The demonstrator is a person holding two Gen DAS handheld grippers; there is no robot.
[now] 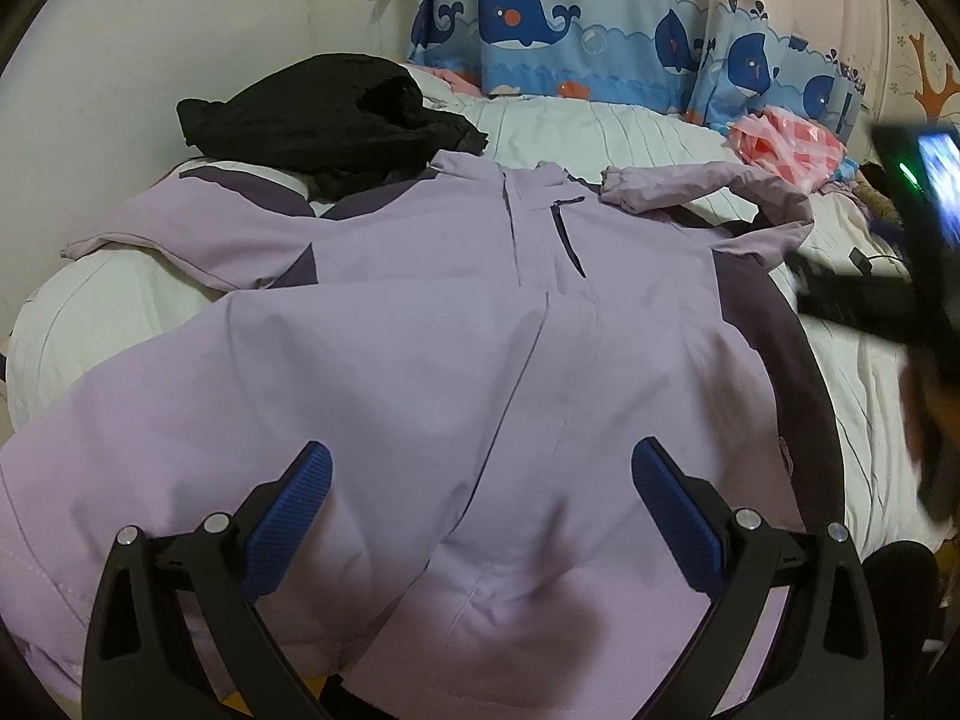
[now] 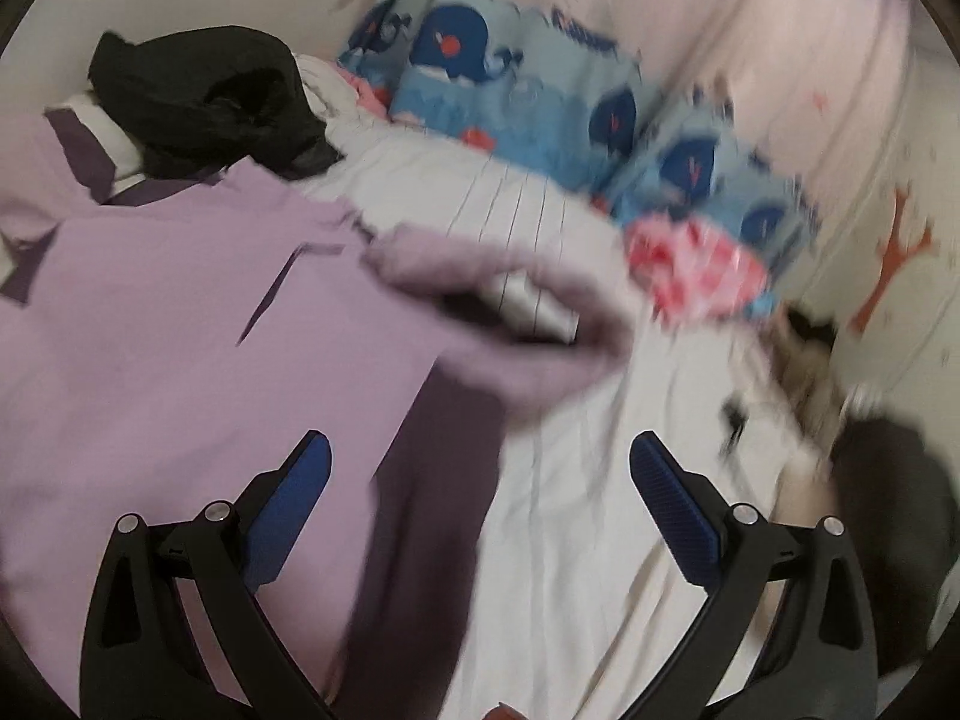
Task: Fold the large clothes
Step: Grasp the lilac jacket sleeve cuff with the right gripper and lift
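Fingers of both the left gripper (image 1: 480,510) and right gripper (image 2: 480,504) are wide open, holding nothing, above the big soft purple jacket (image 1: 420,312) lying flat lengthwise on the white bed (image 1: 600,126), its sleeve (image 2: 510,300) nearer the right one.

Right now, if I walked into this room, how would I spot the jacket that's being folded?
Look at the bed under the whale-print curtain. Spread across it lies the lilac jacket, front up, with a short dark chest zip. Its pale purple with darker purple panels sets it apart from the black garment heaped beyond it and the pink bag.
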